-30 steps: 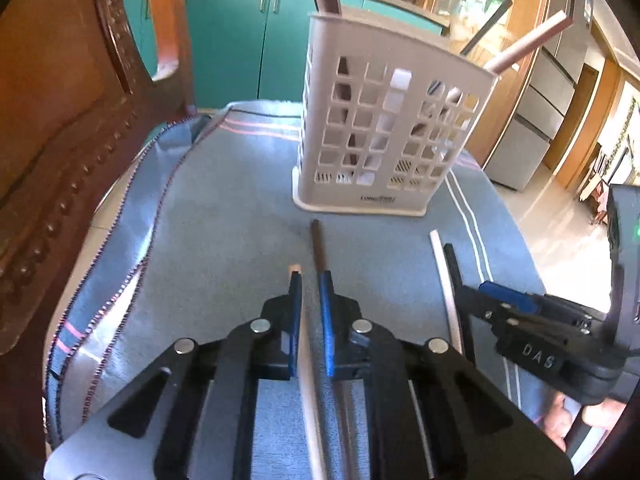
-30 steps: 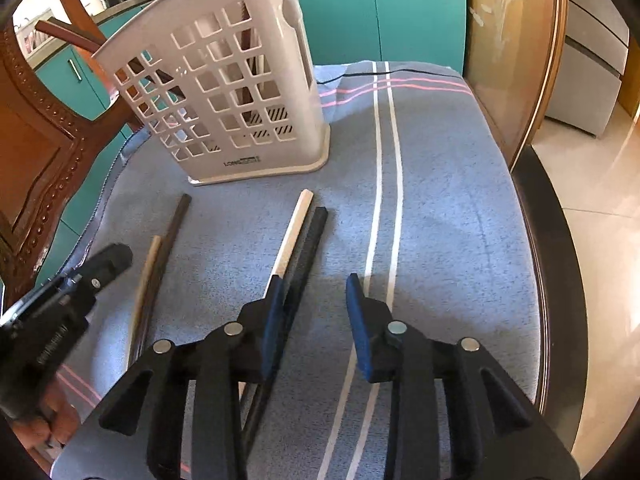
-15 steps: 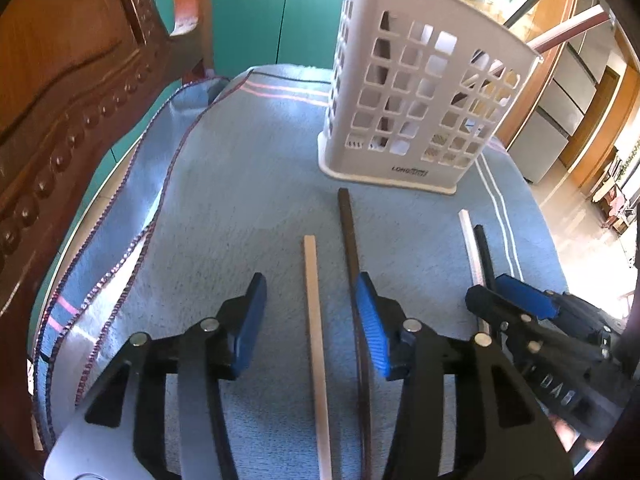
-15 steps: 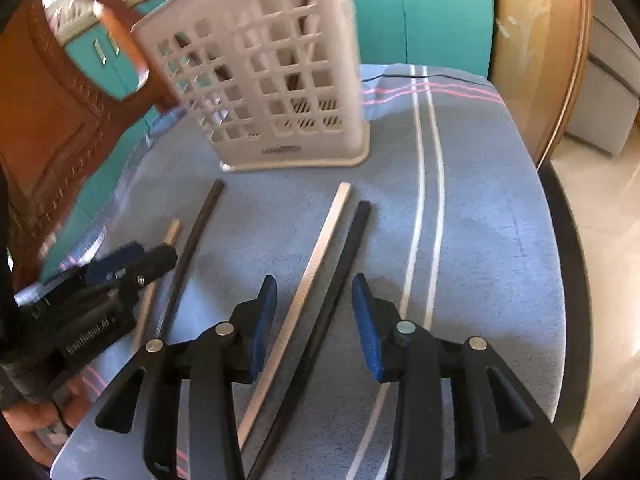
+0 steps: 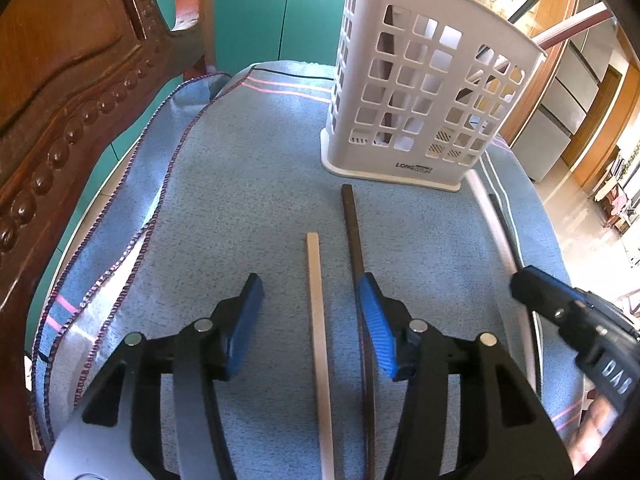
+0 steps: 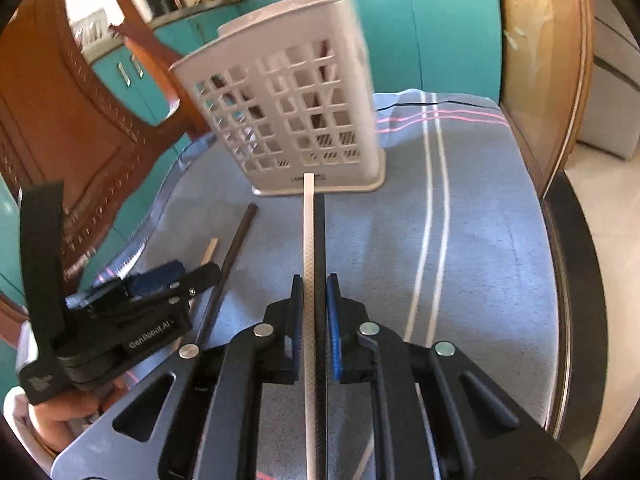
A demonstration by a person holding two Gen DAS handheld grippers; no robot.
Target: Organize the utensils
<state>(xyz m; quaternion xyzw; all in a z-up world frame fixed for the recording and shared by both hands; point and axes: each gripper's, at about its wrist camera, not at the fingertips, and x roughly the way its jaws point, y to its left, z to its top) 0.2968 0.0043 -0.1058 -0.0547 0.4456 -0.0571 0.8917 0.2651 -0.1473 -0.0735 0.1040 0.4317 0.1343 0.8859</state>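
Note:
A white slotted utensil basket (image 5: 424, 96) stands on the blue cloth, with several sticks in it; it also shows in the right wrist view (image 6: 296, 120). My left gripper (image 5: 310, 312) is open, low over the cloth, astride a cream chopstick (image 5: 318, 320), with a dark brown chopstick (image 5: 354, 232) under its right finger. My right gripper (image 6: 314, 312) is shut on a white chopstick (image 6: 309, 240) and a black chopstick (image 6: 319, 240) held side by side, pointing at the basket's base. The same pair shows at the right of the left wrist view (image 5: 496, 220).
A carved wooden chair back (image 5: 60, 92) rises at the left. The table's dark rim (image 6: 576, 280) curves along the right. Teal cabinets (image 5: 256, 4) stand behind. The left gripper's body (image 6: 120, 320) sits beside the right gripper.
My left gripper has opened and let go of the cream and brown chopsticks, which lie on the cloth. My right gripper has moved over the white and black pair and closed on them.

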